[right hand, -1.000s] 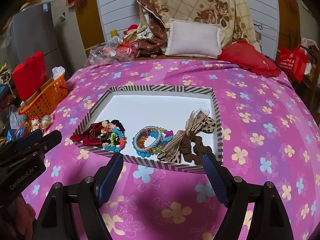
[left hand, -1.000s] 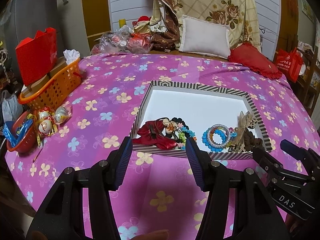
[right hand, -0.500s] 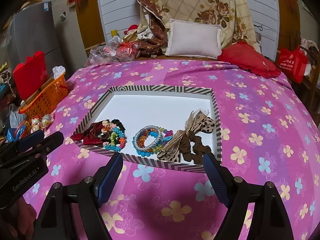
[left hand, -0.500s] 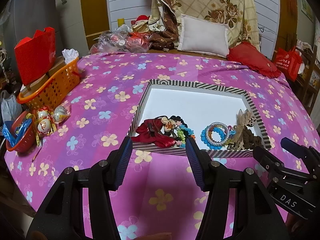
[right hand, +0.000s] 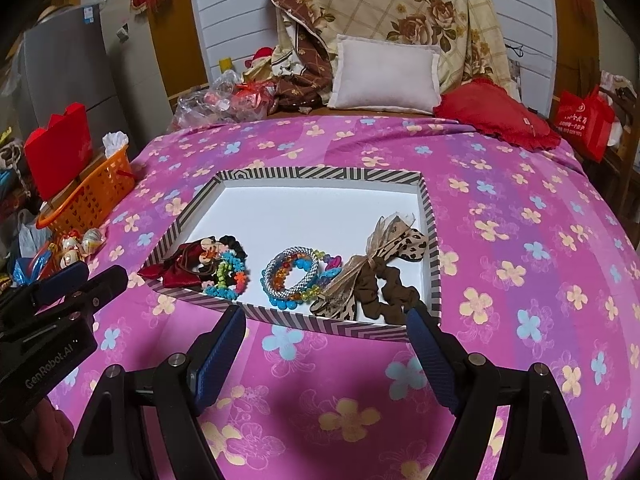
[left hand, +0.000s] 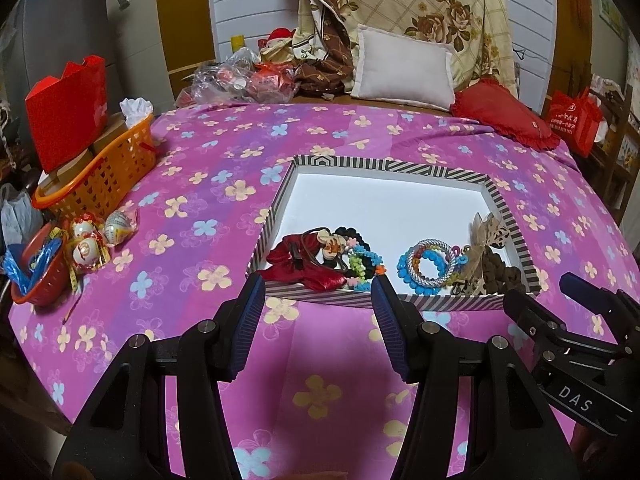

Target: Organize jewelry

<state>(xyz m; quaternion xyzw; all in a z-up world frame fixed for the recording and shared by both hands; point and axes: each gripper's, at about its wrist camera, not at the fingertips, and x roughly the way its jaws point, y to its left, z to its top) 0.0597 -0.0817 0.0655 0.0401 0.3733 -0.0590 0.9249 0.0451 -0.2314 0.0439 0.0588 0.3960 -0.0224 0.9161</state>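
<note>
A striped box lid [left hand: 362, 163] [right hand: 320, 173] with a white inside lies on the pink flowered bedspread. Along its near side lie a red bow with hair ties [left hand: 304, 258] [right hand: 180, 266], colourful beaded bracelets [left hand: 428, 266] [right hand: 292, 274] and a leopard bow with a brown scrunchie [left hand: 494, 264] [right hand: 376, 280]. My left gripper [left hand: 318, 292] is open and empty, just short of the lid's near edge by the red bow. My right gripper [right hand: 326, 328] is open wide and empty, before the lid's near edge by the bracelets and scrunchie.
An orange basket [left hand: 100, 172] [right hand: 92, 200] with a red bag stands at the bed's left edge, with a red bowl [left hand: 38, 276] and wrapped eggs [left hand: 88, 246] nearby. Pillows [left hand: 402, 68] and plastic bags lie at the back. Each gripper shows in the other's view.
Both grippers have drawn back slightly from the lid and risen a little. Both stay open and empty. The jewellery has not moved.
</note>
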